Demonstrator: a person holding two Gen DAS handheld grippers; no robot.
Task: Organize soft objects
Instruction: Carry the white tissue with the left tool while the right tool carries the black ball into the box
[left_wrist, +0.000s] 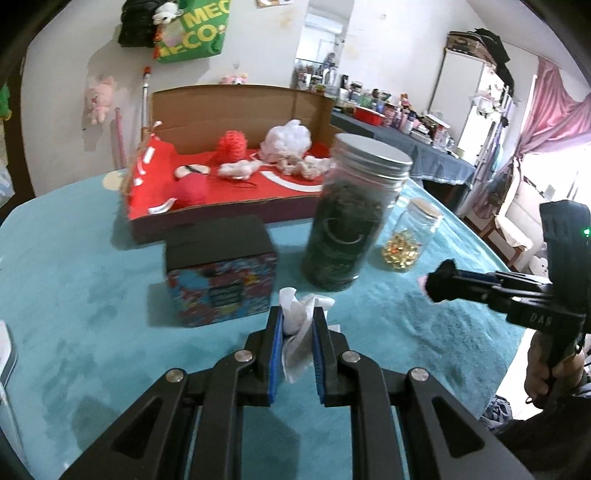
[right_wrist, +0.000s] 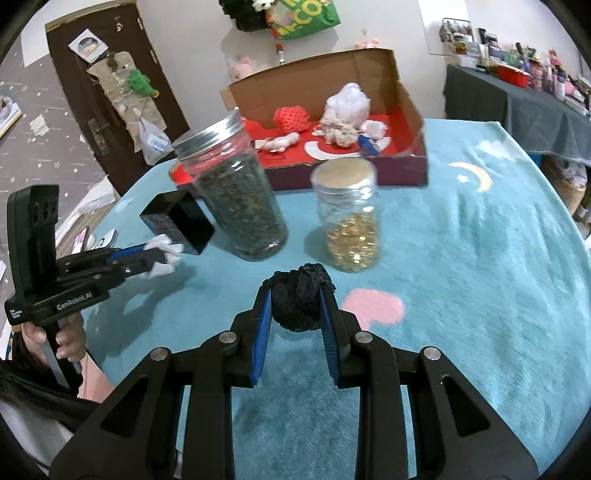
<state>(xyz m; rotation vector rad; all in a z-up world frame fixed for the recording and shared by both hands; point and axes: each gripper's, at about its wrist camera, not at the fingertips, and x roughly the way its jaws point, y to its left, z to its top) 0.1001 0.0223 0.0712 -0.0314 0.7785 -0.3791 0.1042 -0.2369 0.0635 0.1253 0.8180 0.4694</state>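
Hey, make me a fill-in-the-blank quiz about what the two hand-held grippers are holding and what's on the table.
1. The left hand-held gripper is shut on a crumpled ____ cloth.
2. The right hand-held gripper is shut on a ____ mesh ball.
3. The small glass jar holds ____-coloured bits.
4. The red crochet ball lies inside the cardboard ____.

Missing words: white; black; gold; box
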